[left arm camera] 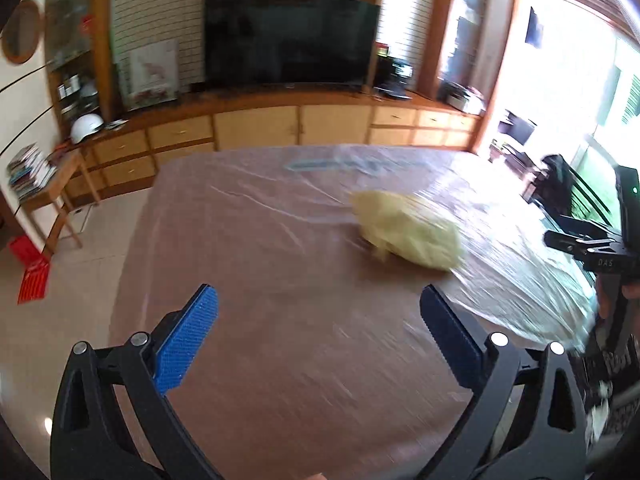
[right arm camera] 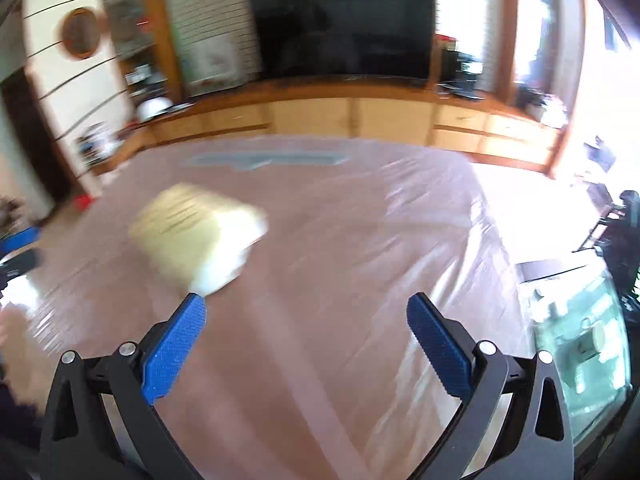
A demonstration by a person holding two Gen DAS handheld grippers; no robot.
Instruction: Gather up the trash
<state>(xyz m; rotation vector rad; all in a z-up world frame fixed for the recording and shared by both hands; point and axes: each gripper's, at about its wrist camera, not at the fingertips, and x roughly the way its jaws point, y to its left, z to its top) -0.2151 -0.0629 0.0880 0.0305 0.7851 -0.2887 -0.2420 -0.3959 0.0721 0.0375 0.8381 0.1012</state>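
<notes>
Left wrist view: left gripper point(left arm camera: 318, 312) jaws wide, empty; yellow bag point(left arm camera: 408, 232) ahead. Right gripper point(right arm camera: 306, 320) likewise wide, empty.

Free room over the surface point(left arm camera: 248, 264): its plastic-covered top is occupied only by a crumpled yellow bag point(left arm camera: 408, 232), off-centre, and a flat grey strip point(right arm camera: 264, 159) near the far edge. Passage is left open on every side of the bag. The far side is bounded by a wooden cabinet point(left arm camera: 256, 130).
</notes>
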